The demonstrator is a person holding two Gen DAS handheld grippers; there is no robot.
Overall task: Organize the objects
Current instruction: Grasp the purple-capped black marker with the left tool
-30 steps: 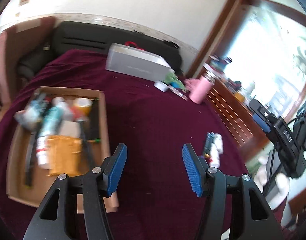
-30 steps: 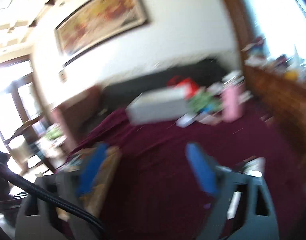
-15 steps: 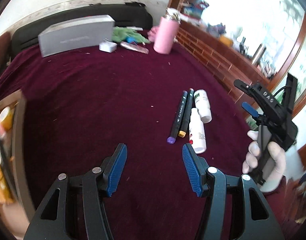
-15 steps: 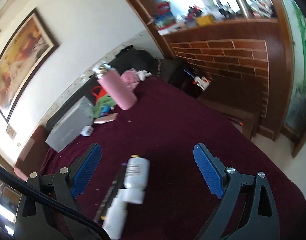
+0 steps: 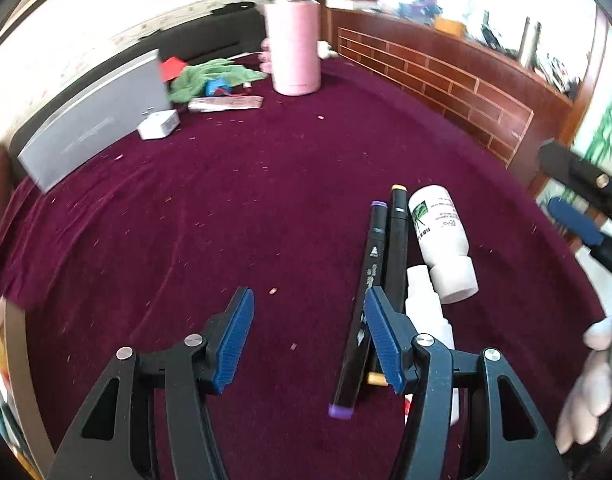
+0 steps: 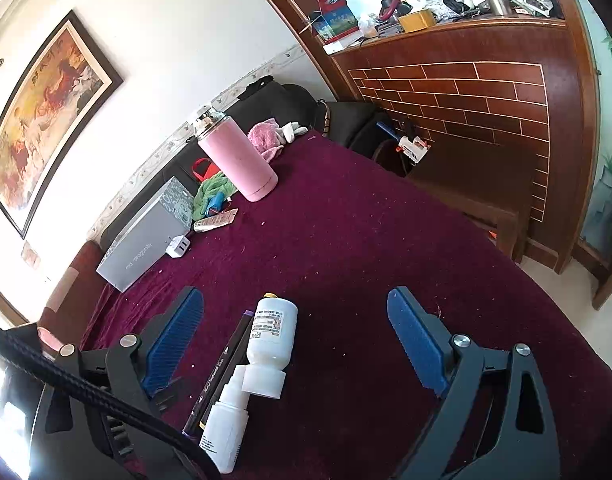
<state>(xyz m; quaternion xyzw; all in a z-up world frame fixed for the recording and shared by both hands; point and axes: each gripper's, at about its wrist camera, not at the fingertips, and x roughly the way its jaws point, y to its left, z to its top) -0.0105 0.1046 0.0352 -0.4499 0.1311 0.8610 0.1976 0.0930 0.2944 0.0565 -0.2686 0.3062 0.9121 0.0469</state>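
Observation:
Two black markers, one purple-capped (image 5: 364, 288) and one yellow-capped (image 5: 396, 248), lie side by side on the maroon cloth. A white bottle (image 5: 442, 236) and a smaller white spray bottle (image 5: 426, 312) lie just right of them. My left gripper (image 5: 308, 340) is open and empty, its right finger over the markers. My right gripper (image 6: 296, 344) is open and empty, straddling the white bottle (image 6: 272, 338), the spray bottle (image 6: 226, 420) and the markers (image 6: 222, 368). The right gripper also shows in the left wrist view (image 5: 578, 216), at the right edge.
A pink flask (image 5: 292, 36), a grey box (image 5: 94, 116), a white charger (image 5: 158, 124), a green cloth (image 5: 210, 76) and a flat packet (image 5: 226, 103) sit at the far side. A cardboard box's edge (image 5: 14, 360) shows at far left. A wooden brick-pattern partition (image 6: 466, 92) borders the right.
My left gripper swung right and closer, away from the cardboard box, until its right finger is over the markers. My right gripper lowered toward the bottles. Both stayed open.

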